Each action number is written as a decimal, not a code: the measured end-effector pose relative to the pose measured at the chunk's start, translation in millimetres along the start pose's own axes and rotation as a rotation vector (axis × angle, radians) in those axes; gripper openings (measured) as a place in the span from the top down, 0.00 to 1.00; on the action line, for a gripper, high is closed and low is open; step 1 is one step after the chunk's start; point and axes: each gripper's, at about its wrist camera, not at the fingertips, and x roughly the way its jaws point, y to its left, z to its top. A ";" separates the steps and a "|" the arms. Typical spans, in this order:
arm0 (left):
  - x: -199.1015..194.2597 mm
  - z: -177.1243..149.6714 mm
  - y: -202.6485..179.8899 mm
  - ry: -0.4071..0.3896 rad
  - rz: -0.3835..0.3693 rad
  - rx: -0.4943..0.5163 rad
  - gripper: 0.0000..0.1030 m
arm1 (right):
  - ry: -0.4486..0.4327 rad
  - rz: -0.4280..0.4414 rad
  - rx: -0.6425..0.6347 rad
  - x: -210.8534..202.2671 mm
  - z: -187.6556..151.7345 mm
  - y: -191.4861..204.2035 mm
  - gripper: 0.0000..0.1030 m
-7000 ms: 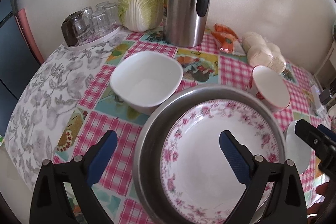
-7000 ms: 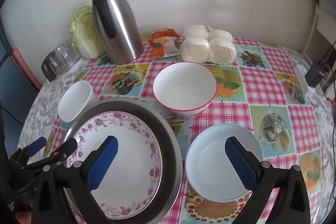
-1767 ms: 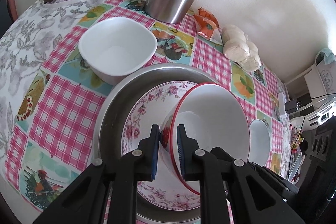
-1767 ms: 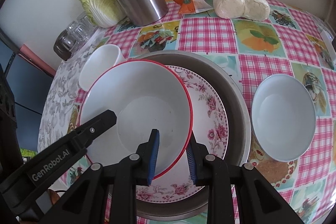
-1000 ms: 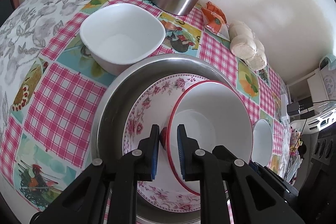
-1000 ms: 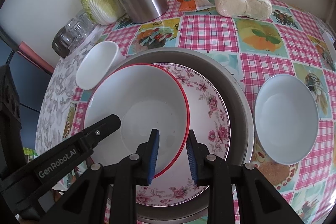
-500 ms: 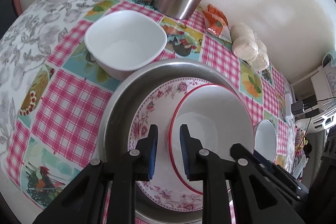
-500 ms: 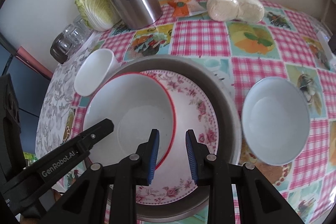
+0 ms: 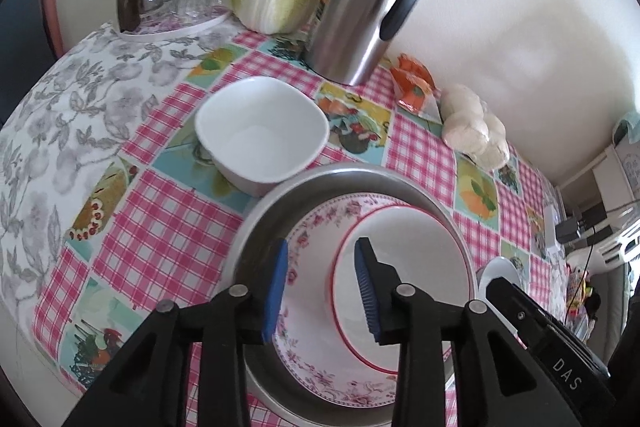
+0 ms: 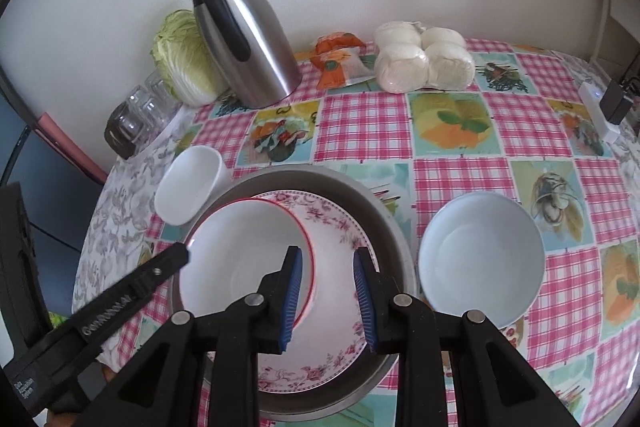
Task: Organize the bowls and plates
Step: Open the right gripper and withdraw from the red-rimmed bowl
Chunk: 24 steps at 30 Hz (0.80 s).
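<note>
At far left, the square white bowl (image 9: 262, 133) sits on the tablecloth just beside the steel basin (image 9: 260, 239), up and left of the left gripper (image 9: 322, 285), whose jaws have just been opening and now stand apart with nothing pressed between them. In the basin the red-rimmed bowl (image 10: 244, 259) rests on the floral plate (image 10: 340, 251). The right gripper (image 10: 326, 297) hovers partly parted and empty, and the pale blue bowl (image 10: 482, 257) lies just to its right, likely its nearer pick.
</note>
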 end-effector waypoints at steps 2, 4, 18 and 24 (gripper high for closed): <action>-1.6 0.2 2.9 -0.008 0.006 -0.015 0.56 | 0.002 -0.013 0.002 0.8 -0.5 -2.0 0.66; -1.9 0.4 5.1 -0.011 0.019 -0.027 0.51 | 0.005 -0.024 0.006 1.4 -0.5 -3.5 0.56; 5.2 -1.0 10.0 0.005 0.132 -0.018 0.25 | 0.015 -0.069 -0.013 7.6 -0.8 -4.6 0.16; 6.7 -0.6 14.0 0.005 0.156 -0.028 0.24 | 0.014 -0.068 -0.021 8.1 -0.8 -2.6 0.06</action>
